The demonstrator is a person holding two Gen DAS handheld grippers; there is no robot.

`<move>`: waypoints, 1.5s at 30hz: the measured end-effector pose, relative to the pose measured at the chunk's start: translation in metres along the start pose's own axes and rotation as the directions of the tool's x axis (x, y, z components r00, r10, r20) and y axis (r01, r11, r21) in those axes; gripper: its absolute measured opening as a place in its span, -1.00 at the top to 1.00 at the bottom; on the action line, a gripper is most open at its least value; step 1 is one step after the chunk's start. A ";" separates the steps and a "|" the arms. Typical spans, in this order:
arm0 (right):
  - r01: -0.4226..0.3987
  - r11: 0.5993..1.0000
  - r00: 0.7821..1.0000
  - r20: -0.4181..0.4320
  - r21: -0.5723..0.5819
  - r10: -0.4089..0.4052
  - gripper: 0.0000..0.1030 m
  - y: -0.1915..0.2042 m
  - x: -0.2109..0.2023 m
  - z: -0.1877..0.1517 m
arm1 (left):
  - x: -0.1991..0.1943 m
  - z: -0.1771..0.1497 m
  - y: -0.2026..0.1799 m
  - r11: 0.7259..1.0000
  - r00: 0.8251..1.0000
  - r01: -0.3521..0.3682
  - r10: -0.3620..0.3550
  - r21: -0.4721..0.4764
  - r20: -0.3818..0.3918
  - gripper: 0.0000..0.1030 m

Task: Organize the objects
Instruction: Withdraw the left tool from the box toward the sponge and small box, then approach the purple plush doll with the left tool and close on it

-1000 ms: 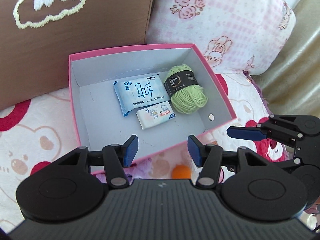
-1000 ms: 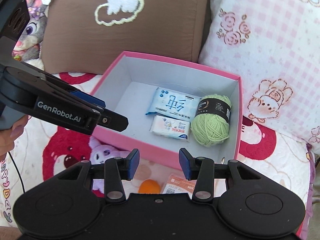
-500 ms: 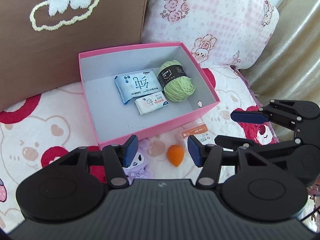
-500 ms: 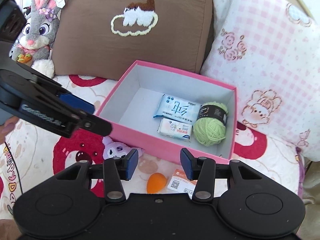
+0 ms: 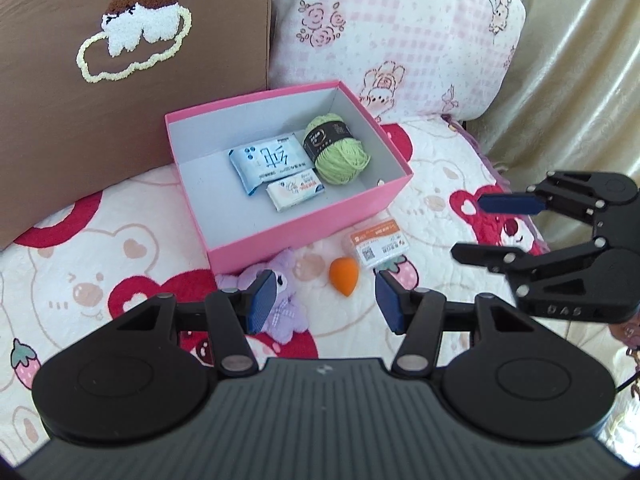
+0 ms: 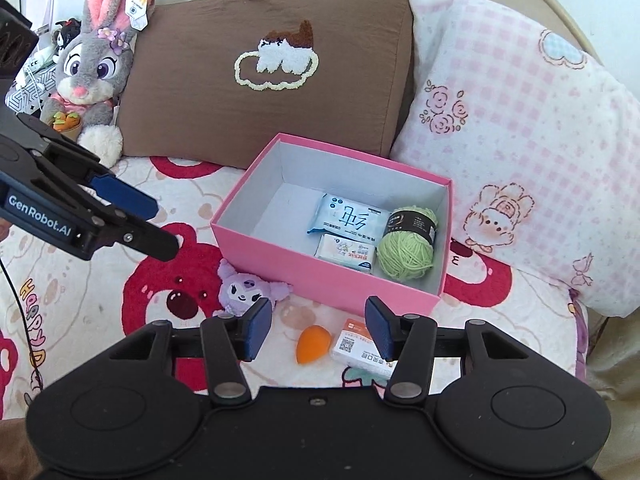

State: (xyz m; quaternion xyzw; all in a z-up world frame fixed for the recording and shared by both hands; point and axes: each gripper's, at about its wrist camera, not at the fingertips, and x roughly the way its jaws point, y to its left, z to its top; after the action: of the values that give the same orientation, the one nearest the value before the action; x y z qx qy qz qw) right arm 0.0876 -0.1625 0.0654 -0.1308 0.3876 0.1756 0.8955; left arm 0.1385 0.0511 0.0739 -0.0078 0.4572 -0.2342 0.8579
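A pink box (image 5: 304, 236) (image 6: 280, 258) sits on the bedspread and holds a blue tissue pack (image 5: 269, 163) (image 6: 347, 215), a small white pack (image 5: 296, 190) (image 6: 346, 253) and a green yarn ball (image 5: 340, 152) (image 6: 408, 246). In front of it lie a purple plush (image 5: 280, 308) (image 6: 244, 290), an orange teardrop sponge (image 5: 343, 276) (image 6: 312, 345) and an orange-and-white card pack (image 5: 378, 242) (image 6: 360, 350). My left gripper (image 5: 325, 300) hangs open and empty above the plush and sponge. My right gripper (image 6: 318, 326) is empty too, its jaws opening above the sponge and card pack.
A brown cushion (image 6: 264, 72) and a pink checked pillow (image 6: 520, 140) lean behind the box. A grey rabbit plush (image 6: 90, 68) sits at the far left. A beige curtain (image 5: 580, 80) hangs on the right. Each gripper shows in the other's view.
Both grippers have pulled back and up from the box, so the plush, sponge and card pack came into view. The right jaws have spread wider.
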 end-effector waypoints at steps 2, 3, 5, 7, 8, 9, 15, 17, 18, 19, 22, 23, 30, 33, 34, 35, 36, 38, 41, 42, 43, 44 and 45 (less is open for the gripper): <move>0.001 1.000 1.000 0.008 0.004 -0.001 -0.16 0.002 -0.007 -0.003 | -0.001 -0.006 0.000 1.000 1.000 0.003 -0.003 0.008 -0.019 -0.05; 0.001 1.000 1.000 0.011 0.005 -0.001 -0.17 0.003 -0.010 -0.005 | -0.001 -0.008 0.000 1.000 0.999 0.017 -0.017 0.007 -0.031 -0.05; -0.001 1.000 1.000 0.013 0.004 0.001 -0.24 0.006 -0.015 -0.009 | 0.002 -0.012 0.003 0.999 0.997 0.049 -0.050 -0.018 -0.054 -0.06; -0.012 1.000 1.000 0.012 -0.001 0.012 -0.35 0.010 -0.018 -0.013 | 0.003 -0.018 0.004 0.999 0.997 0.043 -0.044 -0.018 -0.062 -0.06; -0.015 1.000 1.000 0.005 -0.006 0.015 -0.39 0.013 -0.018 -0.015 | 0.004 -0.021 0.004 0.999 0.997 0.039 -0.040 -0.017 -0.063 -0.08; -0.015 1.000 1.000 -0.001 -0.009 0.015 -0.39 0.017 -0.017 -0.017 | 0.004 -0.023 0.005 0.999 0.997 0.040 -0.041 -0.017 -0.066 -0.08; -0.067 0.998 0.997 -0.029 0.013 0.067 -0.47 0.033 -0.007 -0.029 | 0.010 -0.038 0.018 0.999 0.996 0.029 -0.031 -0.034 -0.088 -0.12; -0.090 0.996 0.995 -0.034 0.021 0.091 -0.50 0.039 -0.002 -0.032 | 0.013 -0.043 0.022 0.999 0.995 0.027 -0.031 -0.041 -0.093 -0.12; -0.099 0.995 0.994 -0.035 0.023 0.100 -0.51 0.042 0.000 -0.034 | 0.014 -0.045 0.024 0.999 0.995 0.028 -0.032 -0.044 -0.094 -0.12; -0.107 0.994 0.993 -0.036 0.022 0.108 -0.53 0.045 0.002 -0.036 | 0.015 -0.047 0.025 0.998 0.995 0.031 -0.035 -0.046 -0.094 -0.12; -0.132 0.991 0.990 -0.043 0.014 0.133 -0.54 0.055 0.011 -0.039 | 0.019 -0.053 0.028 0.998 0.994 0.041 -0.046 -0.057 -0.095 -0.12; -0.142 0.990 0.989 -0.047 0.004 0.142 -0.56 0.058 0.014 -0.040 | 0.019 -0.055 0.029 0.997 0.994 0.043 -0.048 -0.056 -0.095 -0.13; -0.180 0.981 0.982 -0.079 -0.074 0.174 -0.59 0.069 0.040 -0.043 | 0.030 -0.073 0.038 0.998 0.992 0.025 -0.031 -0.052 -0.119 -0.21; -0.200 0.978 0.979 -0.066 -0.066 0.195 -0.59 0.069 0.051 -0.048 | 0.038 -0.079 0.043 0.997 0.993 0.031 -0.038 -0.068 -0.114 -0.24; -0.207 0.976 0.977 -0.062 -0.063 0.203 -0.60 0.070 0.055 -0.050 | 0.040 -0.080 0.044 0.997 0.993 0.030 -0.038 -0.071 -0.111 -0.25; -0.209 0.976 0.977 -0.058 -0.059 0.206 -0.60 0.070 0.059 -0.052 | 0.043 -0.081 0.045 0.997 0.994 0.027 -0.035 -0.074 -0.108 -0.25; -0.208 0.977 0.977 -0.056 -0.057 0.205 -0.60 0.071 0.064 -0.053 | 0.046 -0.082 0.046 0.997 0.993 0.021 -0.029 -0.071 -0.110 -0.25; -0.205 0.977 0.978 -0.051 -0.059 0.202 -0.60 0.072 0.071 -0.057 | 0.052 -0.084 0.047 0.998 0.992 -0.006 -0.002 -0.060 -0.127 -0.25; -0.214 0.975 0.977 -0.043 -0.061 0.211 -0.62 0.071 0.078 -0.061 | 0.057 -0.088 0.051 0.997 0.992 -0.015 0.005 -0.072 -0.129 -0.25; -0.217 0.974 0.976 -0.042 -0.059 0.215 -0.62 0.071 0.081 -0.061 | 0.059 -0.089 0.052 0.997 0.992 -0.017 0.007 -0.075 -0.126 -0.25; -0.219 0.974 0.975 -0.039 -0.058 0.217 -0.63 0.070 0.083 -0.062 | 0.061 -0.090 0.053 0.997 0.993 -0.021 0.011 -0.079 -0.120 -0.26; -0.220 0.974 0.975 -0.035 -0.059 0.218 -0.65 0.070 0.085 -0.063 | 0.062 -0.090 0.054 0.996 0.994 -0.022 0.013 -0.085 -0.113 -0.29; -0.219 0.974 0.976 -0.029 -0.063 0.218 -0.66 0.071 0.087 -0.063 | 0.064 -0.090 0.054 0.996 0.994 -0.021 0.012 -0.089 -0.105 -0.29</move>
State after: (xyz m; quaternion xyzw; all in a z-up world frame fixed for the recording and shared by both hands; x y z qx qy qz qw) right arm 0.0726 -0.1035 -0.0478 -0.1185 0.4032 0.2843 0.8617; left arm 0.1190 0.0912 -0.0413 -0.0303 0.5115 -0.2066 0.8335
